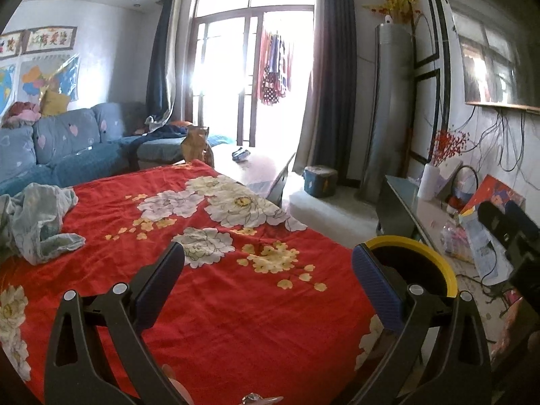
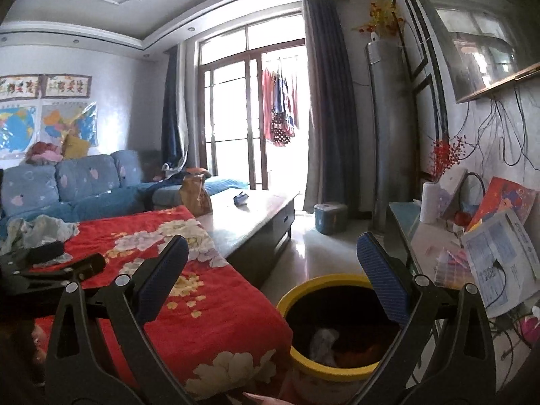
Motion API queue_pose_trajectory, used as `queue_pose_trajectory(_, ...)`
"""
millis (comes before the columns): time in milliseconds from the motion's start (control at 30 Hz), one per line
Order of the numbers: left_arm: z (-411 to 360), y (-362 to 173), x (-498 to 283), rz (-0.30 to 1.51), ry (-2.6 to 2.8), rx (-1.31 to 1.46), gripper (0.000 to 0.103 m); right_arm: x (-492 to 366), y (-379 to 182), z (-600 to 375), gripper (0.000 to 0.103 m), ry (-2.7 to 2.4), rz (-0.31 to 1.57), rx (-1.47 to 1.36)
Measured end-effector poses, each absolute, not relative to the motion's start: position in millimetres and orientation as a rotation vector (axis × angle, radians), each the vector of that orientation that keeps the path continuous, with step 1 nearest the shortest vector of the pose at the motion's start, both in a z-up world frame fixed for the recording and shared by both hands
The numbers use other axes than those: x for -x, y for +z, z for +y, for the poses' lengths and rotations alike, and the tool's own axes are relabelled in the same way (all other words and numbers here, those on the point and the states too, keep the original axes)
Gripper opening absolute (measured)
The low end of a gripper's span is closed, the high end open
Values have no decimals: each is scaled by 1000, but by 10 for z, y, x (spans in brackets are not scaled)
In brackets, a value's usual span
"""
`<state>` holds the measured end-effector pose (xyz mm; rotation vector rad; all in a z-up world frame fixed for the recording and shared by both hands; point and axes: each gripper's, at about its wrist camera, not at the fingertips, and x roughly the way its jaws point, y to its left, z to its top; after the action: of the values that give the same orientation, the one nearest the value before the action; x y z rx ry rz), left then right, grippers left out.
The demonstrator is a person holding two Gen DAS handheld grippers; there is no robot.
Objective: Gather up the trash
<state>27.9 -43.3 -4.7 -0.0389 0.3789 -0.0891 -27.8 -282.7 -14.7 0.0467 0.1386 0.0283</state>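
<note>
1. Covering the near end of a low coffee table [image 2: 249, 216]: a red floral cloth [image 1: 216, 290] printed with white and yellow blossoms, lying mostly smooth.
2. Room: blue sofa [image 1: 67, 141] along the left wall, wall maps above it, tall glazed balcony doors [image 1: 249, 67] with dark curtains, laundry hanging outside; a grey side cabinet [image 2: 418, 229] on the right carrying papers, a white vase with red sprigs and a wall-mounted screen above.
3. On the cloth, far left: a crumpled pale blue-green rag [image 1: 40, 222]. At the cloth's far edge: a brown paper bag [image 2: 195, 195], upright.
4. Trash bin [image 2: 337, 324]: round, yellow rim, dark interior, standing on the floor between the table's corner and the side cabinet. Inside, a crumpled whitish scrap [image 2: 324, 341] and something orange-brown, not identifiable.
5. Left gripper [image 1: 268, 270]: fingers spread wide, nothing between them, poised over the cloth; blue pads bare.
6. Right gripper [image 2: 273, 263]: fingers likewise wide apart and empty, above the table's corner and the bin's mouth; its right pad overlaps the bin rim in view, contact not determinable.
</note>
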Motion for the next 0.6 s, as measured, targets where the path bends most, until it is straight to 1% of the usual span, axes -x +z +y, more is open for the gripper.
queue_pose_trajectory(600, -399, -35, -206, 361, -103, 48, 97, 262, -223, -2722, 92, 41, 171, -39)
